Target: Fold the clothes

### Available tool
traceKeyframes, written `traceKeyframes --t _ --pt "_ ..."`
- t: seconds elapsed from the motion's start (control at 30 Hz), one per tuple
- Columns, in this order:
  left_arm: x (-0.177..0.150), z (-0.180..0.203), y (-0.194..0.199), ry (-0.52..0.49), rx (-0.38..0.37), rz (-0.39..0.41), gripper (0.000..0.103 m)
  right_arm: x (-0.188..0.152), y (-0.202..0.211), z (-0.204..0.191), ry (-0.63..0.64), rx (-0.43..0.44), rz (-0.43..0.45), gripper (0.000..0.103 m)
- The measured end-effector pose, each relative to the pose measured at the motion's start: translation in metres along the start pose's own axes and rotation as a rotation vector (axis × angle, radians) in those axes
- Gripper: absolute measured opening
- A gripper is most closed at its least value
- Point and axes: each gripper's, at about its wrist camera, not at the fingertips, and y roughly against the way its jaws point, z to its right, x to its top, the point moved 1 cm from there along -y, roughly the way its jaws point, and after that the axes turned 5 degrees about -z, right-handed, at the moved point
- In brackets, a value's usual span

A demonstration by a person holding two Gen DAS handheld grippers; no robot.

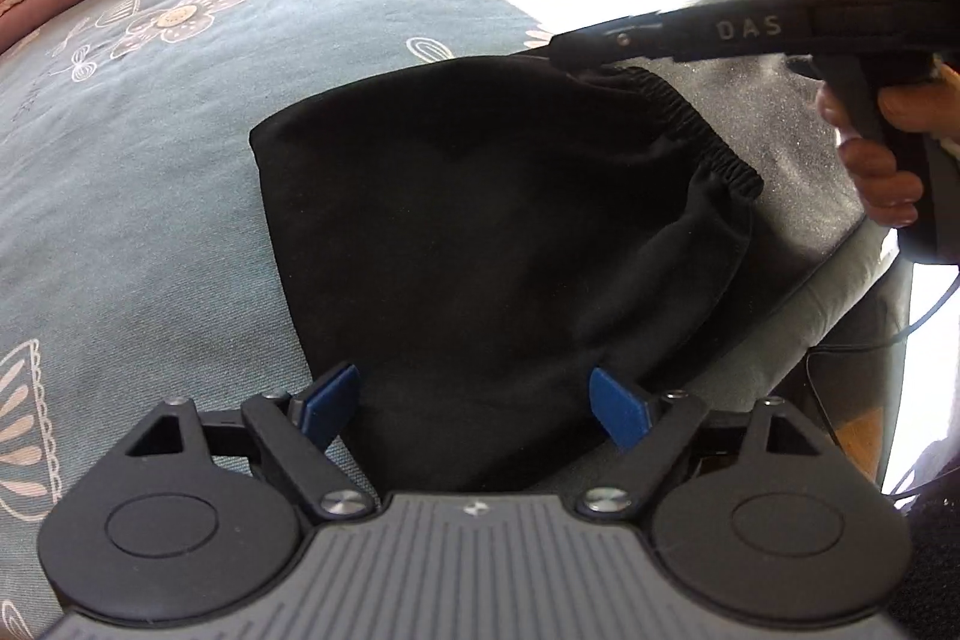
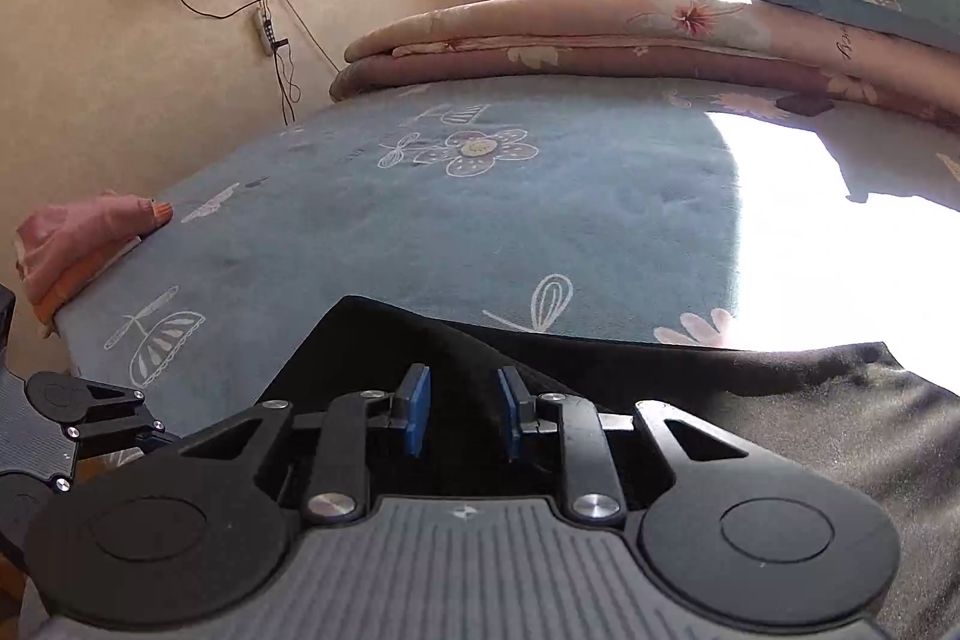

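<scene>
Wide-spread blue pads of the left gripper (image 1: pixel 477 403) hang over the near hem of the black shorts (image 1: pixel 498 220), pressing on nothing. The right gripper (image 2: pixel 459 412) has its pads a narrow gap apart above a raised ridge of the same cloth; whether they pinch it I cannot tell. The shorts lie on the bed (image 2: pixel 420 232) at its near edge, folded over once by the look of it (elastic waistband (image 1: pixel 696 124) gathered, surface fairly smooth). Next, probably, each gripper must catch an edge for a second fold.
</scene>
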Motion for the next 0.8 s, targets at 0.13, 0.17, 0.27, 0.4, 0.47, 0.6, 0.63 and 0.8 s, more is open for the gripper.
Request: traceKeyframes --t 0.13,0.17,0.27,0.4,0.47,0.6,0.63,0.8 --pt "0.028 -0.025 0.029 0.109 -0.056 0.108 0.084 -0.005 -0.052 0.015 -0.041 -0.049 -0.158 0.026" --pt "0.037 -0.034 0.031 0.147 -0.1 0.134 0.086 -0.005 -0.05 0.017 -0.041 -0.028 -0.155 0.026" --pt "0.058 -0.046 0.012 0.191 -0.208 0.174 0.089 0.004 -0.036 0.021 -0.017 0.035 -0.13 0.026" --pt "0.07 -0.05 -0.041 0.261 -0.231 0.141 0.088 0.036 -0.014 0.032 0.048 0.099 -0.091 0.026" --pt "0.06 -0.056 -0.055 0.31 -0.255 0.138 0.088 0.053 -0.016 0.041 0.033 0.172 -0.098 0.027" --pt "0.04 -0.065 -0.056 0.334 -0.3 0.213 0.088 0.081 -0.044 0.056 -0.068 0.39 -0.17 0.036" --pt "0.037 -0.066 -0.055 0.335 -0.305 0.227 0.088 0.086 -0.056 0.059 -0.104 0.45 -0.198 0.044" --pt "0.031 -0.061 -0.054 0.288 -0.272 0.268 0.088 0.108 -0.115 0.06 -0.239 0.7 -0.359 0.045"
